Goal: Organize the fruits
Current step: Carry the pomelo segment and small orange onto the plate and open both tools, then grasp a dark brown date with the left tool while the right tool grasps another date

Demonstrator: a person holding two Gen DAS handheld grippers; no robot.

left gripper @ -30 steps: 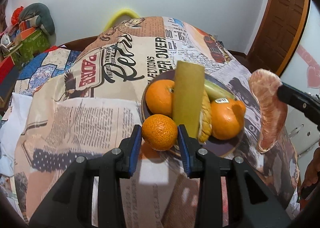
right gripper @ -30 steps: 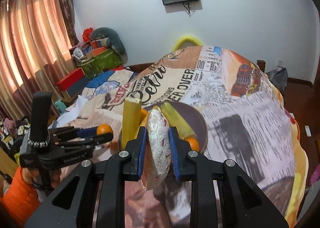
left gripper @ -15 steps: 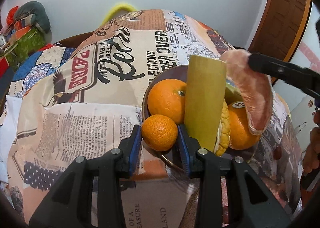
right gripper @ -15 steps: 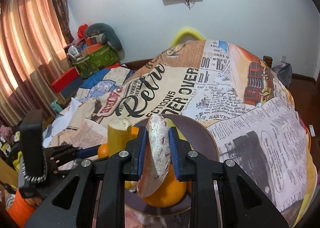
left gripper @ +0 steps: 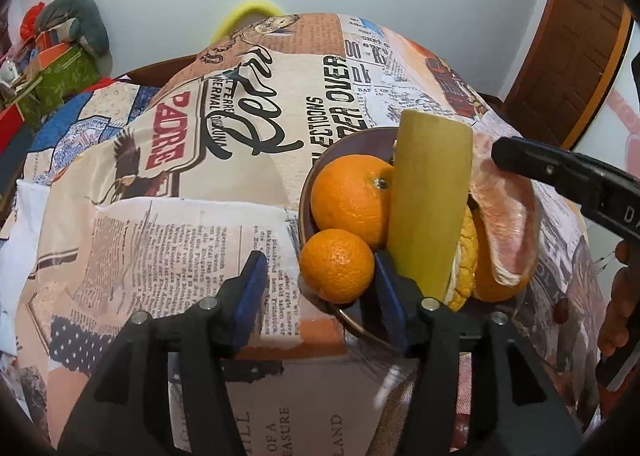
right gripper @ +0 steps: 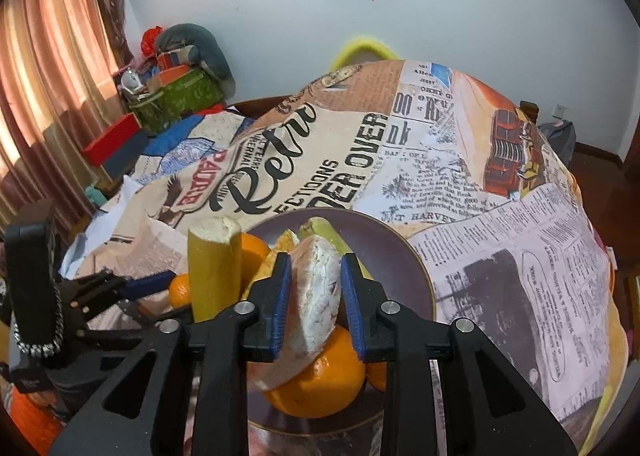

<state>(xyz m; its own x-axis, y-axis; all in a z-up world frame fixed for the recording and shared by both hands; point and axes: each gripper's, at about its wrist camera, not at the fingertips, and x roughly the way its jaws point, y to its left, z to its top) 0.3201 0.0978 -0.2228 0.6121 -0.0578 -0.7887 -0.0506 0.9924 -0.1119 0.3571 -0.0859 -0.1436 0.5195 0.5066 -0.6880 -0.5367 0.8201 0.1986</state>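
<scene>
A dark plate (left gripper: 320,160) (right gripper: 392,244) on the newspaper-print cloth holds a large orange (left gripper: 350,198), another orange (right gripper: 320,380), a yellow-green cane piece (left gripper: 428,200) (right gripper: 214,268) and a bumpy yellow peel (left gripper: 466,260). My left gripper (left gripper: 318,280) is open; a small mandarin (left gripper: 337,265) sits on the plate's rim between its fingers, touching the right one. My right gripper (right gripper: 314,304) is shut on a pink pomelo segment (right gripper: 314,296) (left gripper: 508,224), held over the oranges in the plate.
The cloth-covered table (left gripper: 200,160) drops away at the right, toward a wooden door (left gripper: 568,56). A yellow chair back (left gripper: 248,14) stands behind the table. Boxes and bags (right gripper: 172,88) are piled at the left by the curtain.
My left gripper has opened, letting go of the mandarin at the plate's rim. My right gripper has carried the pomelo segment in from the right and down over the plate.
</scene>
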